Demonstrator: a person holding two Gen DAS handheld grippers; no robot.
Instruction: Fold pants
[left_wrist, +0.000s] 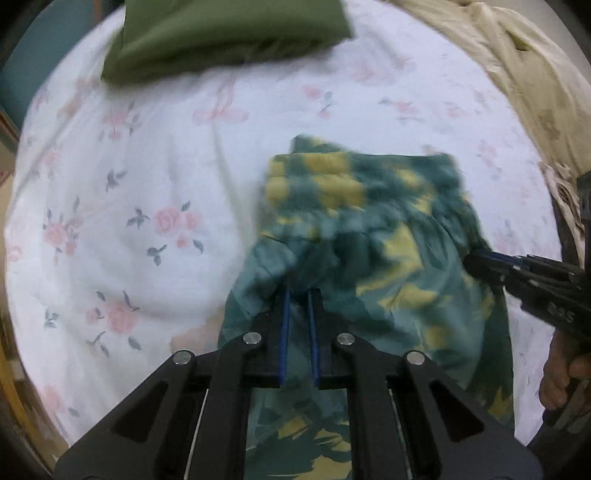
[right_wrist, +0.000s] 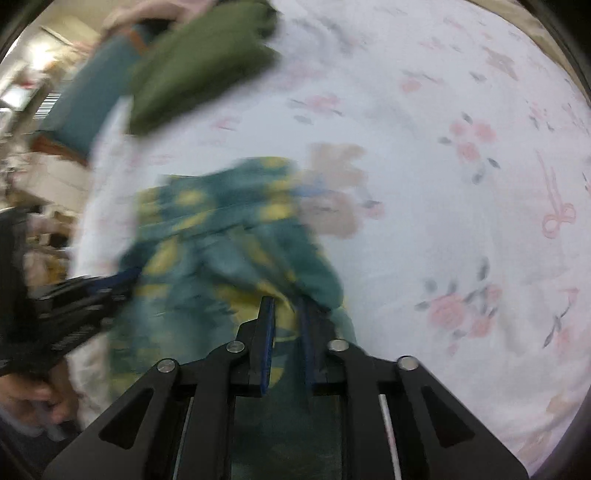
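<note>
The pants (left_wrist: 373, 236) are teal with yellow blotches and lie partly folded on the white floral bedsheet (left_wrist: 147, 184). My left gripper (left_wrist: 298, 291) is shut on a pinch of the cloth at the fold's left side. In the right wrist view the same pants (right_wrist: 221, 236) bunch up under my right gripper (right_wrist: 286, 301), which is shut on their right edge. Each gripper shows in the other's view: the right gripper (left_wrist: 476, 260) at the cloth's right edge, the left gripper (right_wrist: 125, 275) at its left. Both views are blurred.
A folded olive-green garment (left_wrist: 225, 33) lies at the far side of the bed. A cream quilt (left_wrist: 535, 92) is heaped at the far right. A person's hand (left_wrist: 561, 376) holds the right gripper's handle. Beyond the bed's left edge is a cluttered room (right_wrist: 37, 110).
</note>
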